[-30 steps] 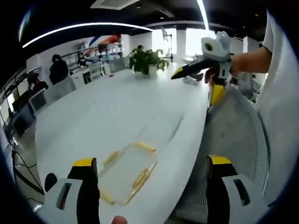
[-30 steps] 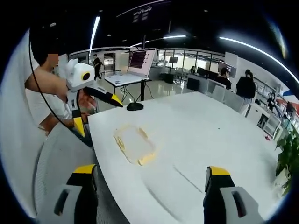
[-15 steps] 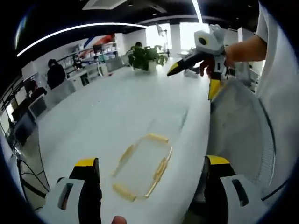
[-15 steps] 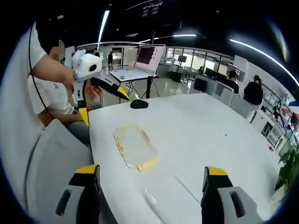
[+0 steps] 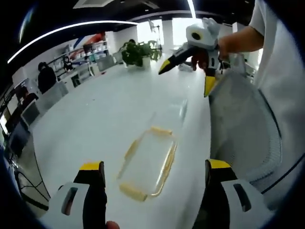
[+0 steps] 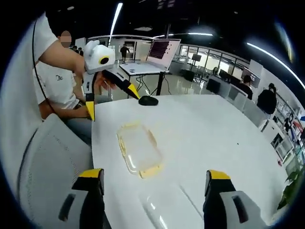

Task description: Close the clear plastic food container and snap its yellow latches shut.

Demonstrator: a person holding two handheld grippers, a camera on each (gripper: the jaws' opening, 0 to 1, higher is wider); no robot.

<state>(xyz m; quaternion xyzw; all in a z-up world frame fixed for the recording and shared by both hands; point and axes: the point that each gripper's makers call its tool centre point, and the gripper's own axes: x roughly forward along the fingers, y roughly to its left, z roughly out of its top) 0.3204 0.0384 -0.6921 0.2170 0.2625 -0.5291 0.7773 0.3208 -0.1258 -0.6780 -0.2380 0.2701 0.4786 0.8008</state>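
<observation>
Clear container waits near the bench edge, both grippers above it with nothing held.

The clear plastic food container (image 5: 147, 167) lies flat on the white bench (image 5: 95, 119), close to the edge nearest the person and their mesh chair (image 5: 243, 133); its lid appears to sit on top, though whether its yellow latches (image 6: 150, 171) are snapped cannot be told, so latching looks not yet begun. The left gripper (image 5: 152, 200) and right gripper (image 6: 151, 200) hover with jaws wide. Bare bench spreads beyond the container toward the far edge, where a plant (image 5: 137, 51) stands; a mouse (image 6: 148, 100) rests near one corner.
</observation>
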